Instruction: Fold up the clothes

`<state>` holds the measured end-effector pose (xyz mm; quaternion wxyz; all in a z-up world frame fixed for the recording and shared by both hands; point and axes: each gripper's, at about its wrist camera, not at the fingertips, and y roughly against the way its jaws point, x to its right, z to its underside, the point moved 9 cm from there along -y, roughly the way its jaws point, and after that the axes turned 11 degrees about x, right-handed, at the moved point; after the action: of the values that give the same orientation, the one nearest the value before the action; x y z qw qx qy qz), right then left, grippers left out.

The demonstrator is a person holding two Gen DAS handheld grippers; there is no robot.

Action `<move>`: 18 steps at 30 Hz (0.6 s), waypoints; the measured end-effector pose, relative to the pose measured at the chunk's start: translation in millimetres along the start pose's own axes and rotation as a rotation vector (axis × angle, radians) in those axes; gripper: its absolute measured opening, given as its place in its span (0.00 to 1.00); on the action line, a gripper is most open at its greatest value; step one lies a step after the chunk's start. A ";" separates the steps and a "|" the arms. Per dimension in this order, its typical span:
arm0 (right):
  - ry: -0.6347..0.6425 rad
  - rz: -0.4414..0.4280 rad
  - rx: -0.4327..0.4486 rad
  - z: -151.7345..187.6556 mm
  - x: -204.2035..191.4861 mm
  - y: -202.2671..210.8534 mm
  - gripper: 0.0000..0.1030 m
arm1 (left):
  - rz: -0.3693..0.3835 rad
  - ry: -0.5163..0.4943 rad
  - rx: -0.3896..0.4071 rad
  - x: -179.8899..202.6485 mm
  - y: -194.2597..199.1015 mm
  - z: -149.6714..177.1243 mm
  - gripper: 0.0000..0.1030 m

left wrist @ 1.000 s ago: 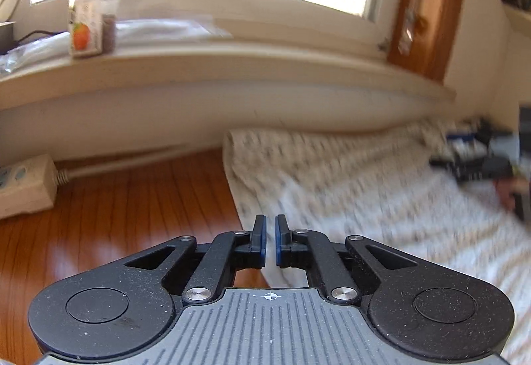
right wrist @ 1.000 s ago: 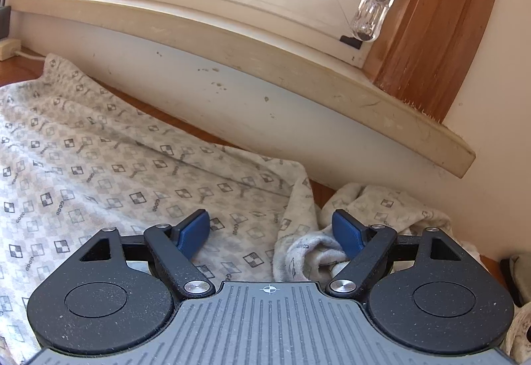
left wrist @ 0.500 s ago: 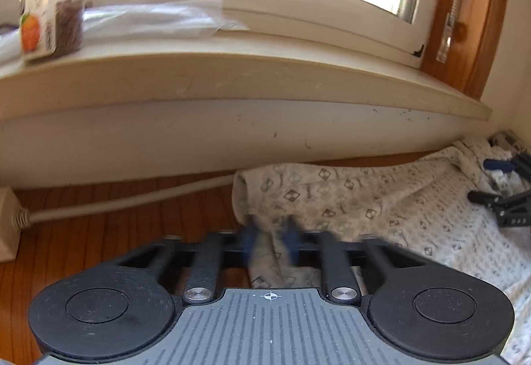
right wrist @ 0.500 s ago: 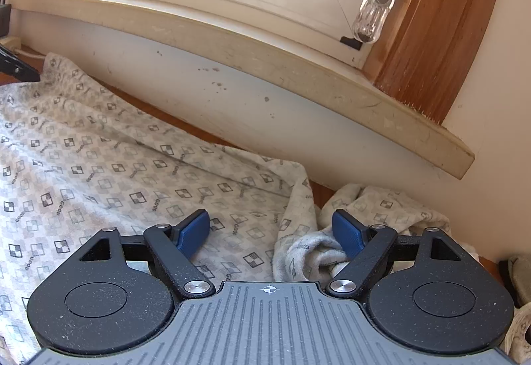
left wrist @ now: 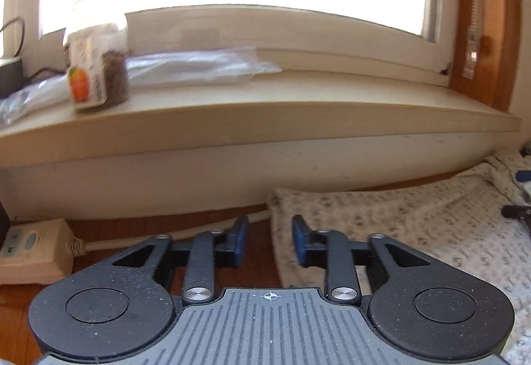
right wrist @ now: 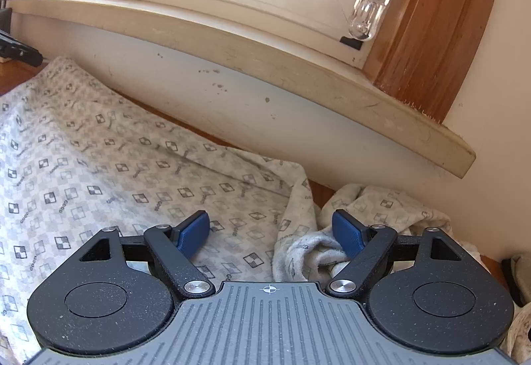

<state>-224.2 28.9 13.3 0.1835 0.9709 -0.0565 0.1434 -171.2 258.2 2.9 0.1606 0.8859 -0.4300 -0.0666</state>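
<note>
Left wrist view: the patterned garment (left wrist: 415, 225) lies flat along the wall on the wooden floor (left wrist: 116, 229); the left gripper (left wrist: 269, 237) is opening, empty, over its corner, power strip (left wrist: 33, 245) nearby.

Right wrist view: the right gripper (right wrist: 270, 230) gapes wide, gripping nothing, above the bunched end, windowsill (right wrist: 232, 46) overhead.

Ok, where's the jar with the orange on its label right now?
Left wrist view, upper left: the jar stands on the window sill, beside a clear plastic bag.
</note>
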 end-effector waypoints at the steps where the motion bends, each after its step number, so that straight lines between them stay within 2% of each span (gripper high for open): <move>1: -0.010 0.002 0.004 -0.3 1.9 0.7 0.78 | 0.023 -0.014 0.004 7.2 3.6 -2.1 0.42; 2: -0.023 0.005 0.011 -1.0 4.1 1.9 0.78 | 0.049 -0.026 0.001 17.0 4.6 -3.3 0.46; 5: -0.064 0.010 0.014 -0.6 11.2 2.7 0.78 | 0.119 -0.072 -0.044 43.0 1.8 2.3 0.47; 9: -0.067 0.008 0.002 0.8 10.9 1.4 0.78 | 0.071 -0.083 -0.052 32.6 8.7 14.0 0.46; 13: -0.040 0.007 -0.006 0.8 6.9 -0.9 0.78 | 0.092 -0.017 -0.076 18.5 22.4 23.6 0.45; 18: -0.046 0.003 -0.005 0.9 7.3 -1.5 0.78 | 0.106 -0.054 -0.100 26.0 20.9 34.0 0.45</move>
<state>-216.7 29.5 14.1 0.1845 0.9734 -0.0623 0.1211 -179.3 218.0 -21.4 0.1962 0.8507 -0.4766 -0.1031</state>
